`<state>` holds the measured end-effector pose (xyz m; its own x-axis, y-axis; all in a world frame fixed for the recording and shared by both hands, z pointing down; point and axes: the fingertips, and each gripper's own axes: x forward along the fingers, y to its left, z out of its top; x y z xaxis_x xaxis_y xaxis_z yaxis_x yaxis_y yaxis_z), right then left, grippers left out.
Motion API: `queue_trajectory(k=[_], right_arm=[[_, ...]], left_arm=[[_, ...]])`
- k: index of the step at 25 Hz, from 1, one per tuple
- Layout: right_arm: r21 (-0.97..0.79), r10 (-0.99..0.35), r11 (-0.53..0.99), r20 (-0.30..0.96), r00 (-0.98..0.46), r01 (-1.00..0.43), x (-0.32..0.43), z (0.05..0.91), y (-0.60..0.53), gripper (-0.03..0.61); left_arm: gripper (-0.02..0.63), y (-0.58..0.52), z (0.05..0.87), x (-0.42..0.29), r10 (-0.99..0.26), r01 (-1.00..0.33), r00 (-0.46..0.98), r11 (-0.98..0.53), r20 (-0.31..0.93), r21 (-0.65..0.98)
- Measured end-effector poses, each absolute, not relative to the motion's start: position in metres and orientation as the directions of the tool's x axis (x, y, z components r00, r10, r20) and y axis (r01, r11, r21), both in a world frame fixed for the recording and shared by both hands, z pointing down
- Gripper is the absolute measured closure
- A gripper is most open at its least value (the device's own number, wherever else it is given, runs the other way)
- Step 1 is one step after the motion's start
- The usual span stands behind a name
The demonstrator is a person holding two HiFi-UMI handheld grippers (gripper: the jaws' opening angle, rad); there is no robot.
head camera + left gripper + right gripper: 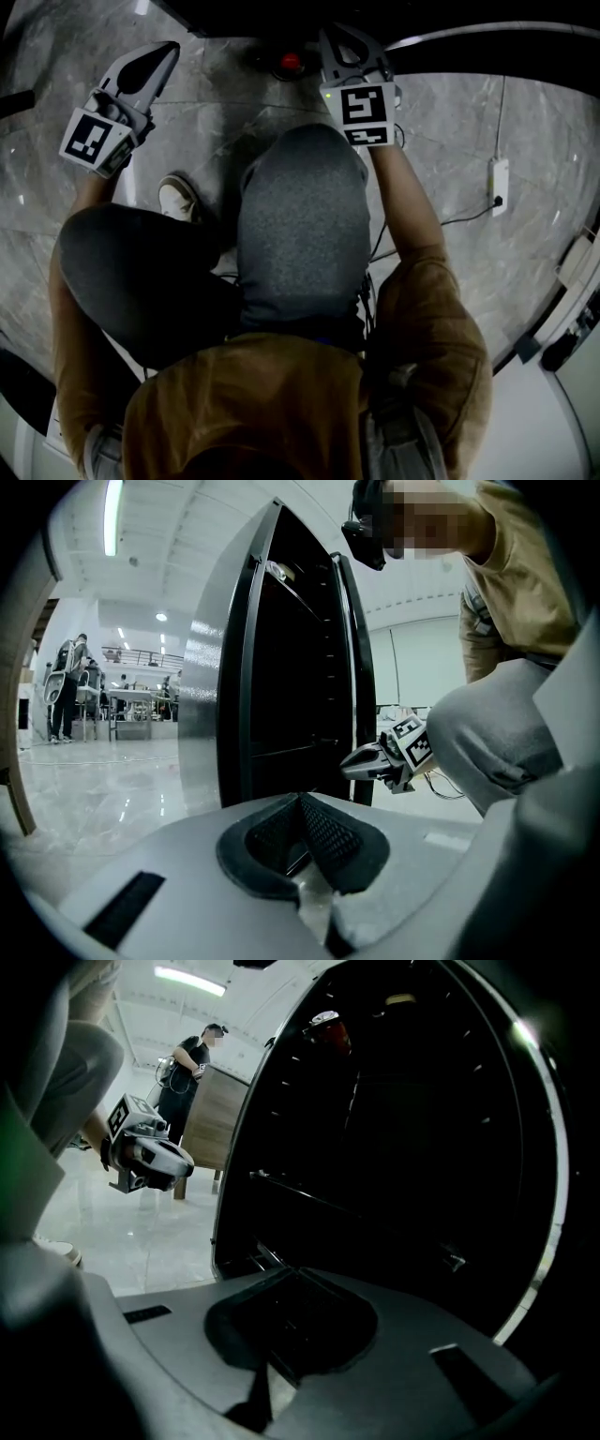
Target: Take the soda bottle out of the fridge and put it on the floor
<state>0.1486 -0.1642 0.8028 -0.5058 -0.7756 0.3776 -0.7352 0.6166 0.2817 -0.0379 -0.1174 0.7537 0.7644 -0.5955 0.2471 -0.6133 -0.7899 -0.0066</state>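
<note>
Currently we are crouched on the pale grey marble floor [469, 122] in front of the tall black fridge [281, 667] with its brushed silver side.

Head view: the grey plastic left gripper [161, 54], with its black-and-white marker cube, is at upper left. The matching right gripper [339, 42] is at upper right. Both point toward the dark fridge opening. Between their tips sits 1 small red round spot, which we take for the cap of the soda bottle [289, 64]; its body is lost in the dark. It touches neither gripper.

Right gripper view: this adds the fridge's black interior, with a reddish bottle-like shape high inside, well apart from the jaws. We cannot tell whether it is the same bottle. The jaws are closed together with nothing between them.

Left gripper view: the black ribbed pads are pressed together, empty. Only this view shows the right gripper just beside the fridge's front edge, and 2 or more people [64, 682] far back in the bright hall.

Only the head view shows our white shoe [178, 199] and a white oblong socket block [499, 183] with its dark cable on the floor.
</note>
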Motion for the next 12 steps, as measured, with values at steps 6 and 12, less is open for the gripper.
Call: queue_trajectory(k=[6,12], right_arm=[[0.305,-0.77,0.626,0.389,-0.506,-0.717,0.139,0.79,-0.17,0.575],[0.29,-0.726,0.668,0.456,-0.515,-0.685,0.103,0.785,-0.176,0.577]], left_arm=[[0.612,-0.121,0.76,-0.03,-0.574,-0.589,0.789,-0.808,0.22,0.002],[0.612,-0.13,0.747,-0.048,-0.643,-0.653,0.753,-0.757,0.141,0.037]])
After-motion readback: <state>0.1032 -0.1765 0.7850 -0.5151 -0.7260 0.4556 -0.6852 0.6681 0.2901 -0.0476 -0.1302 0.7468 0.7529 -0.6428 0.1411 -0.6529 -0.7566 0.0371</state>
